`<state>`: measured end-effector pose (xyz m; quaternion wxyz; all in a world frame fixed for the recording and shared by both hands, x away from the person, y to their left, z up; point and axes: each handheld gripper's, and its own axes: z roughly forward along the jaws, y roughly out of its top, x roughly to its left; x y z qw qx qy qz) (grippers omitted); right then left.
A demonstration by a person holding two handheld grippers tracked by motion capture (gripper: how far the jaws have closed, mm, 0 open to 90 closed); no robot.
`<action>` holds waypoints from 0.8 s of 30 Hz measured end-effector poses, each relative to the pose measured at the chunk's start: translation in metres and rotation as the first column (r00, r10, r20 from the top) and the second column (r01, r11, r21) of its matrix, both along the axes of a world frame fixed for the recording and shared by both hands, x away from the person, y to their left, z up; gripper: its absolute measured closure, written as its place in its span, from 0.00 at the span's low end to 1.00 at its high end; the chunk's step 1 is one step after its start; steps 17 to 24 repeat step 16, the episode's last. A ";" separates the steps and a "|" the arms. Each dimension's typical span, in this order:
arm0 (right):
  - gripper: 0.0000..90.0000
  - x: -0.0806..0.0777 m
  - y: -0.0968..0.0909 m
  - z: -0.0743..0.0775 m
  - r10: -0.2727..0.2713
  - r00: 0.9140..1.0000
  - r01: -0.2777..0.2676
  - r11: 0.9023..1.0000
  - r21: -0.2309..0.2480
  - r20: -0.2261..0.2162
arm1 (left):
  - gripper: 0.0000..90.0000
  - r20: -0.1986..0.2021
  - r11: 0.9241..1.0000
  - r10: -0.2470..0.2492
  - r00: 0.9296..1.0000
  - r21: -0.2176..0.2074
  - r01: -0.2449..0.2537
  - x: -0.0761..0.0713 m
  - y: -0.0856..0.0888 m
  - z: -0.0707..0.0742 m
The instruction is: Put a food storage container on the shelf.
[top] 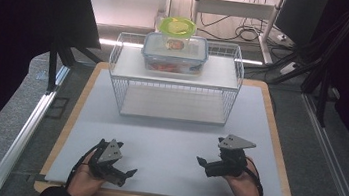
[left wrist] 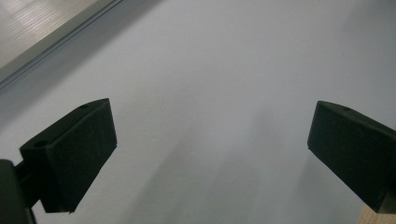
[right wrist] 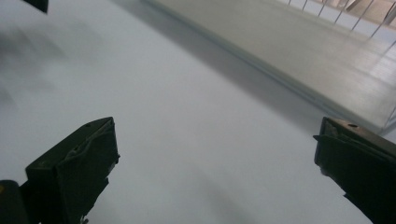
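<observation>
While both hands rest low at the near edge of the pale grey table mat (top: pixel 172 143), each one holds its gripper just above the bare surface with nothing between the jaws. The left gripper (top: pixel 129 173), black with a grey three-cornered plate on top, sits at the near left and points inward toward the middle of the mat; in the left gripper view its two black jaws stand wide apart over plain grey mat, gripping nothing. The right gripper (top: pixel 201 162), of the same build, sits at the near right and also points inward; in the right gripper view its jaws are likewise spread wide and empty, with the lower shelf board of the white wire rack (top: pixel 174 85) running across the far corner. That rack stands at the far middle of the mat, well apart from both grippers. On its upper shelf rests a clear rectangular plastic food box with a blue-rimmed lid (top: pixel 175 53), something orange-red showing through its wall. On top of that box sits a smaller round clear container with a yellow-green lid (top: pixel 177 28). Both containers lie far ahead of the grippers, roughly midway between them from side to side.
</observation>
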<state>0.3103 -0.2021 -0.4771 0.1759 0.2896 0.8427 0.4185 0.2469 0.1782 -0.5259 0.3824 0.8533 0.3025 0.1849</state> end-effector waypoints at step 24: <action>0.00 -0.006 -0.011 -0.031 -0.052 0.995 0.046 0.996 -0.074 -0.084 | 0.01 -0.002 1.000 0.003 1.000 -0.001 -0.003 0.000 0.000 0.000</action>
